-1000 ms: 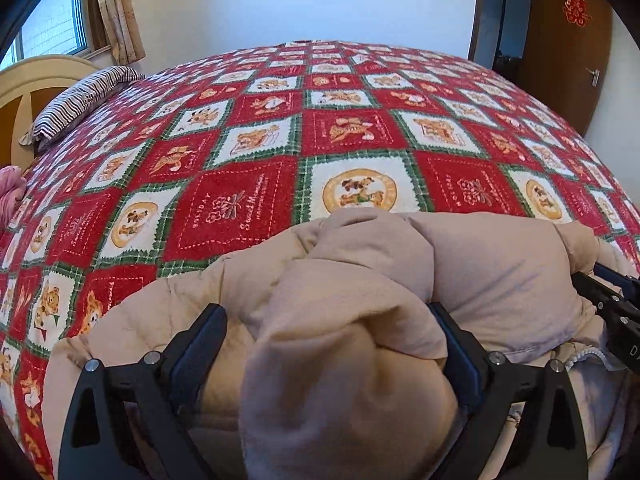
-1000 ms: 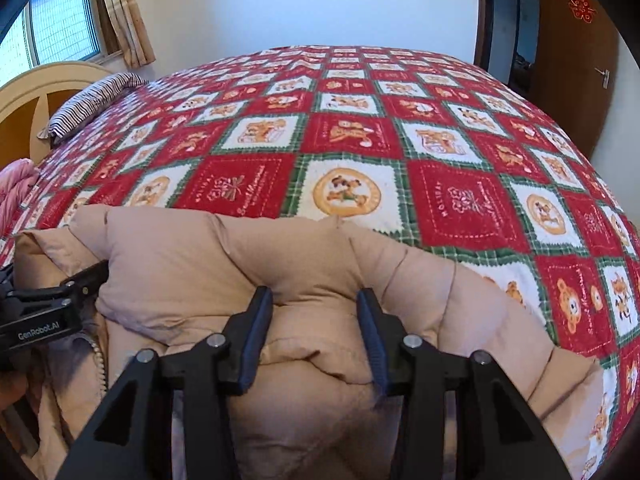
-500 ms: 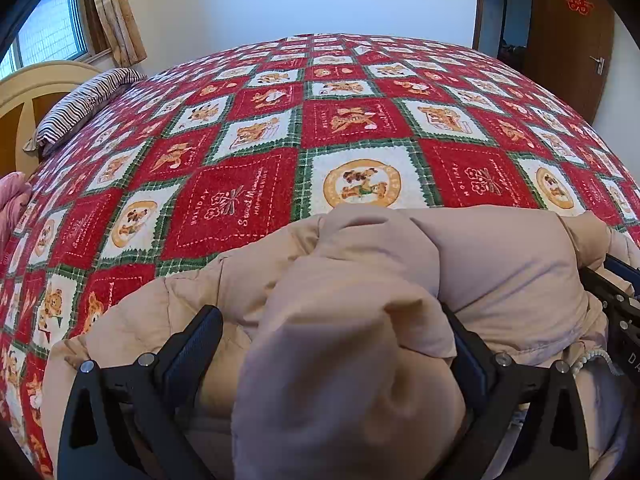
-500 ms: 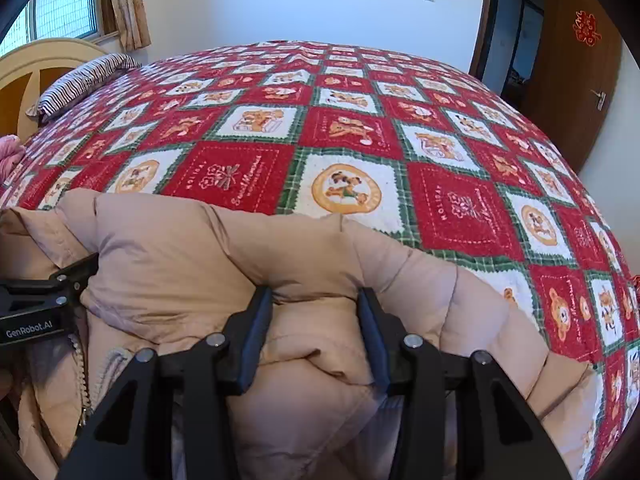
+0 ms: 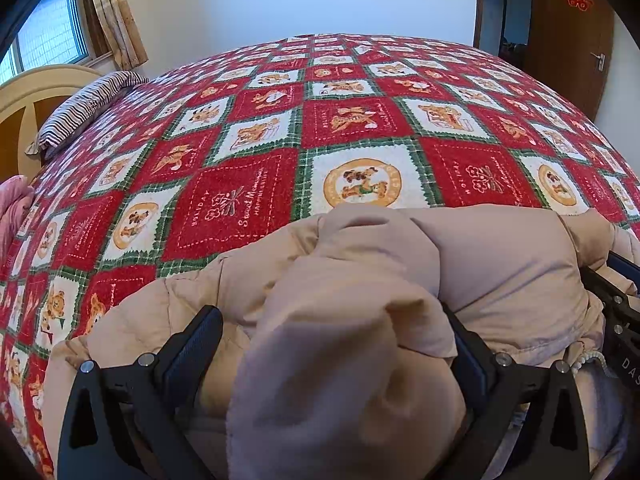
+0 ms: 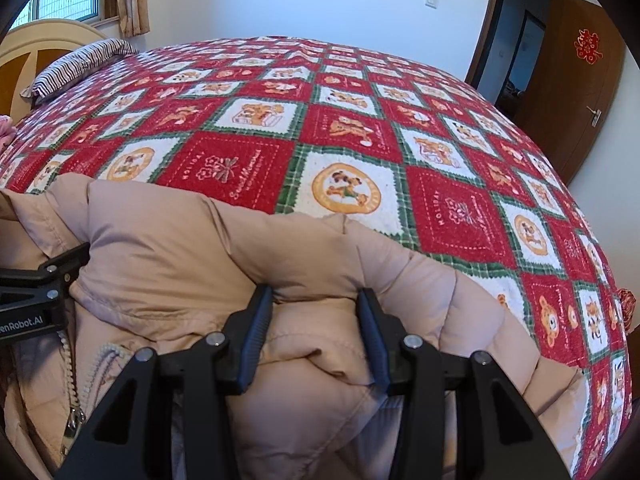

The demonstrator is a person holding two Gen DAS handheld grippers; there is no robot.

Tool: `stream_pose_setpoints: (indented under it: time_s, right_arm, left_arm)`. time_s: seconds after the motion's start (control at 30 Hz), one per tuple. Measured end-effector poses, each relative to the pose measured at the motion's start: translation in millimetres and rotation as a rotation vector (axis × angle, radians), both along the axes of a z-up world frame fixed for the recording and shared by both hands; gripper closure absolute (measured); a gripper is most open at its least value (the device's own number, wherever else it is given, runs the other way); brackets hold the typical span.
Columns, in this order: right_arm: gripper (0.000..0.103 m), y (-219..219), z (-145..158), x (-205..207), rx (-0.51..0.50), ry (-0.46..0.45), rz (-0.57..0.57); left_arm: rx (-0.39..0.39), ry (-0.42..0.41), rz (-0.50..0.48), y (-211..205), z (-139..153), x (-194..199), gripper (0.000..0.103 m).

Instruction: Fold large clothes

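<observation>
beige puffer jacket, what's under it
The beige padded puffer jacket lies on the red, white and green checked bedspread, which shows beyond it. What lies beneath the jacket's bulk is covered.

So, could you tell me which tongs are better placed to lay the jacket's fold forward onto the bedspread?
Probably the right tongs: they pinch a narrow fold of the beige jacket. The left tongs straddle a bulky bunch, a looser hold.

A beige quilted jacket (image 5: 500, 264) is shown at the bottom of the frame. The bedspread (image 5: 360, 120) behind it is patterned in red and white squares with green plaid borders and orange bears. A striped pillow (image 5: 86, 108) is seen upper left.
</observation>
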State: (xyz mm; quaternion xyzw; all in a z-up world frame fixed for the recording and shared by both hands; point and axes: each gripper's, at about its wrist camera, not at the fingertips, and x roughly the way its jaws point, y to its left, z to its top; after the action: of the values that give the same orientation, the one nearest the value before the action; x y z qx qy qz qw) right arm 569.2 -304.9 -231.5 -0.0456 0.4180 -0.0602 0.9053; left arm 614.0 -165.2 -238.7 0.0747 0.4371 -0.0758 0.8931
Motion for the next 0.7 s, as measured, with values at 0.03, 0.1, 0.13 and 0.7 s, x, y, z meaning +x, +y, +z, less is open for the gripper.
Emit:
stream_pose_setpoints:
  time_s: [0.03,0.1,0.13,0.7]
  right_arm:
    - [0.056,0.7,-0.3,0.1,-0.006,0.001,0.0]
    - [0.056,1.8,-0.8,0.1,-0.014,0.003,-0.001]
    - [0.056,1.8,-0.9,0.0,-0.016,0.003,-0.001]
    - [0.022,-50.4,57.7,-80.4,0.157,-0.052,-0.03]
  left_arm:
    - [0.004,0.0,0.001,-0.8,-0.5,0.3,0.001]
    - [0.011,-0.002,0.002,-1.4,-0.8,0.6,0.001]
    - [0.015,-0.003,0.003,-1.9,-0.9,0.2,0.001]
    - [-0.083,-0.145,-0.046,58.6,112.4,-86.6,0.001]
